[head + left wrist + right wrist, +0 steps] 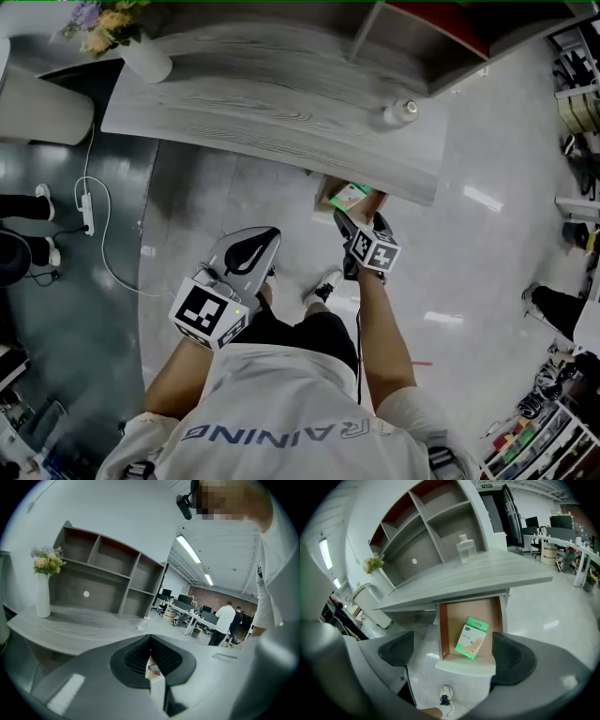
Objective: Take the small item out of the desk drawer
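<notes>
**1. Vase of flowers** (145,58): far left end of the desk (262,103), upright. It is well away from the work and needs no attention.

**2. My left hand-held gripper** (253,248): held low in front of me, short of the desk edge. Its jaws are closed pad to pad. Only a thin sliver shows in the seam, and I cannot name anything gripped there. I judge it spare for this step and best kept to the side, out of the other arm's path.

**3. Drawer** (443,630): hangs under the right part of the desk, pulled out, with its brown floor exposed. It looks open enough to reach in from above.

**4. Small item**: a green-and-white box (472,637). It lies flat on the drawer floor, turned askew, nearer the front lip than the back. Nothing touches it and it has not been lifted.

**5. My right hand-held gripper** (454,656): hovers in front of and above the drawer, jaws spread wide and empty. In its own view the box sits between the two pads but well beyond them.

**6. Small bottle** (401,112): stands on the desk near the right edge, above the drawer.

**Handling note for the step in hand, the approach to grasp.**
- Bring the right jaws down over the front lip without knocking it.
- Twist them to match the box's skew so the pads meet its two long edges.
- A flat box gives little height, so I expect to go low, close gently to avoid crushing the card, and lift straight up before drawing back.
</notes>
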A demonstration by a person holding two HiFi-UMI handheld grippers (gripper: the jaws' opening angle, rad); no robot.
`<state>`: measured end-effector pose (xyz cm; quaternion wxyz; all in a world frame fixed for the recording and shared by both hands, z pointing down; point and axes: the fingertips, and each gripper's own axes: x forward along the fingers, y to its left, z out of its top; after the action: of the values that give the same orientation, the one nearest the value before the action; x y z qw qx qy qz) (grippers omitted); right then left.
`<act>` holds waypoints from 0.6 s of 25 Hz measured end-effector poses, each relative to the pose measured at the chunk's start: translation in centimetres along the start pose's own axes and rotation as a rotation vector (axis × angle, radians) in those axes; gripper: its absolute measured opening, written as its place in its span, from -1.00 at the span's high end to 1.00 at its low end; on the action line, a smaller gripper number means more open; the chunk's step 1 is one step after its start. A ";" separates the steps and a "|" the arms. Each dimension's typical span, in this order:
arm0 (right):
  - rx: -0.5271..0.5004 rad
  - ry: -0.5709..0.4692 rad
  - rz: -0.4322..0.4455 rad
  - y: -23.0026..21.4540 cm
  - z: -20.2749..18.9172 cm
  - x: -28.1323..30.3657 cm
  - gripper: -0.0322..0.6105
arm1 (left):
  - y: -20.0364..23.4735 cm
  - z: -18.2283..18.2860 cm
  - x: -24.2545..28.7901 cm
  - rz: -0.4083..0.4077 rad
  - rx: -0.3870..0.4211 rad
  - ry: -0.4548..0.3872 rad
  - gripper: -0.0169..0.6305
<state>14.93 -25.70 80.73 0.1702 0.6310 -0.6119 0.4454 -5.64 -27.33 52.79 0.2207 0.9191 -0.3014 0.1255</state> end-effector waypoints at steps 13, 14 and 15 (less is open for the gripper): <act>0.192 0.036 -0.064 -4.1 -2.4 9.0 -0.68 | 2.9 -3.4 -0.3 0.061 -0.100 0.061 0.94; 0.199 0.035 -0.071 -4.4 -2.4 9.4 -0.68 | 2.9 -3.8 -0.4 0.064 -0.105 0.066 0.94; 0.205 0.034 -0.080 -4.6 -2.4 9.8 -0.68 | 3.0 -4.1 -0.5 0.067 -0.108 0.072 0.94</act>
<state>16.90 -29.06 91.13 0.1325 0.6613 -0.5346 0.5092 -8.27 -27.28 57.18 0.2764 0.8900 -0.3304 0.1493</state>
